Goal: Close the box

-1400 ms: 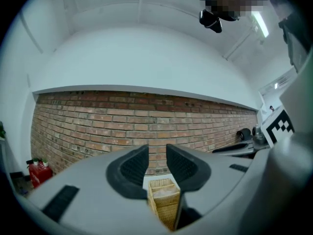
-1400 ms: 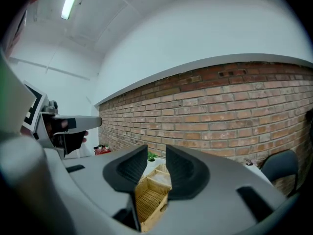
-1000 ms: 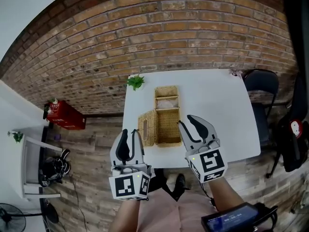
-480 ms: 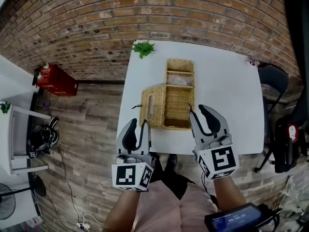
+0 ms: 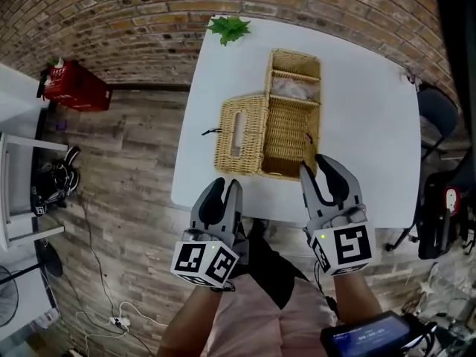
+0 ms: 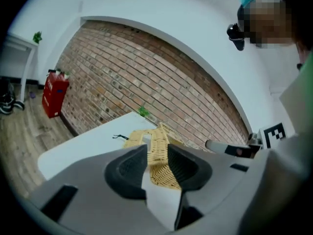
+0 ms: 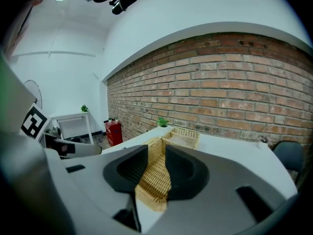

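Observation:
An oblong wicker box (image 5: 291, 117) stands on the white table (image 5: 364, 125), with something pale in its far compartment. Its lid (image 5: 239, 134) lies flapped open to the left. My left gripper (image 5: 224, 188) hovers at the table's near edge, just short of the lid. It is open, its jaws have just been opening, and nothing is between them. My right gripper (image 5: 318, 168) is open too, just short of the box's near right corner. The left gripper view shows the box (image 6: 157, 133) ahead, past the left gripper (image 6: 156, 153). The right gripper (image 7: 156, 155) faces the box (image 7: 182, 137) too.
A small green plant (image 5: 229, 27) stands at the table's far left corner. A red crate (image 5: 73, 88) and a white side table (image 5: 15, 192) stand on the wooden floor to the left. A dark chair (image 5: 439, 117) is at the right. A brick wall lies beyond.
Both grippers have sunk toward the table's near edge and now sit closer to the box. The left gripper has rolled. The box looks larger in the head view.

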{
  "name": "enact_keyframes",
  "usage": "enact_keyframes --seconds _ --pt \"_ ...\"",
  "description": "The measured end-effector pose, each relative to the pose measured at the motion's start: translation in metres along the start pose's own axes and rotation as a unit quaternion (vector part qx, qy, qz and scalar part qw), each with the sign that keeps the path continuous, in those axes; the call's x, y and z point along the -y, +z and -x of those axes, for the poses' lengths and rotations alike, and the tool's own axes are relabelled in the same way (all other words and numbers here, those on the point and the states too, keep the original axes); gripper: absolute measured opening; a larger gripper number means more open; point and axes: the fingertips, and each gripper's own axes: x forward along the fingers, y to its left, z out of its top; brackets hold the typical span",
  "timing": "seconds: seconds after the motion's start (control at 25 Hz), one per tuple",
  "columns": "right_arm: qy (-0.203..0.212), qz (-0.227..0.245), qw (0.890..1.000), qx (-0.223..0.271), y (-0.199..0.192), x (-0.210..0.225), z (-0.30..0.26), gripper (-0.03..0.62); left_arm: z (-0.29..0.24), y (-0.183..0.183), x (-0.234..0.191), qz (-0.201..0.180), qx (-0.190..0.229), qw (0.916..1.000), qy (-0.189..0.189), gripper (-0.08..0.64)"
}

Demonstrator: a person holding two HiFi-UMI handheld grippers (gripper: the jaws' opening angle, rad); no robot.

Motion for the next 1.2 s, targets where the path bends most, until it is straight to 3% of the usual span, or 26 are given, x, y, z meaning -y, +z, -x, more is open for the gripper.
enact_keyframes --seconds 0.24,0.4,0.48,0.56,0.64,0.8,0.92,1.0,1.12,1.2 --pt "0.004 0.012 1.000 -0.009 -0.013 -0.008 0.000 0.112 -0.009 -0.028 -0.007 0.137 -0.019 0.9900 -0.028 0.137" --pt "0.002 0.015 1.000 -0.002 -0.009 -0.005 0.000 0.112 -0.015 -0.030 -0.010 0.233 -0.010 0.9713 -0.045 0.143" --pt "0.000 0.014 1.000 0.003 -0.005 -0.003 0.001 0.112 -0.018 -0.031 -0.011 0.308 -0.001 0.9496 -0.058 0.147" --pt "-0.001 0.013 1.000 0.008 -0.002 -0.001 0.002 0.112 -0.022 -0.032 -0.011 0.399 0.012 0.9142 -0.070 0.149" --pt "-0.003 0.013 1.000 0.010 0.000 0.000 0.002 0.112 -0.024 -0.033 -0.013 0.465 0.025 0.8815 -0.079 0.148" --pt "-0.005 0.011 1.000 0.012 0.001 0.002 0.003 0.112 -0.024 -0.031 -0.018 0.533 0.050 0.8400 -0.086 0.140" --pt "-0.006 0.011 1.000 0.012 0.002 0.003 0.003 0.112 -0.021 -0.027 -0.020 0.566 0.070 0.8161 -0.092 0.146" --pt "-0.006 0.012 1.000 0.011 0.001 0.003 0.003 0.112 -0.017 -0.021 -0.018 0.571 0.080 0.8106 -0.102 0.164" --pt "-0.009 0.011 1.000 0.009 0.000 0.006 0.003 0.110 -0.020 -0.025 -0.019 0.567 0.072 0.8146 -0.100 0.192" --pt "-0.008 0.011 1.000 0.009 0.001 0.005 0.002 0.110 -0.024 -0.029 -0.023 0.577 0.070 0.8082 -0.093 0.200"
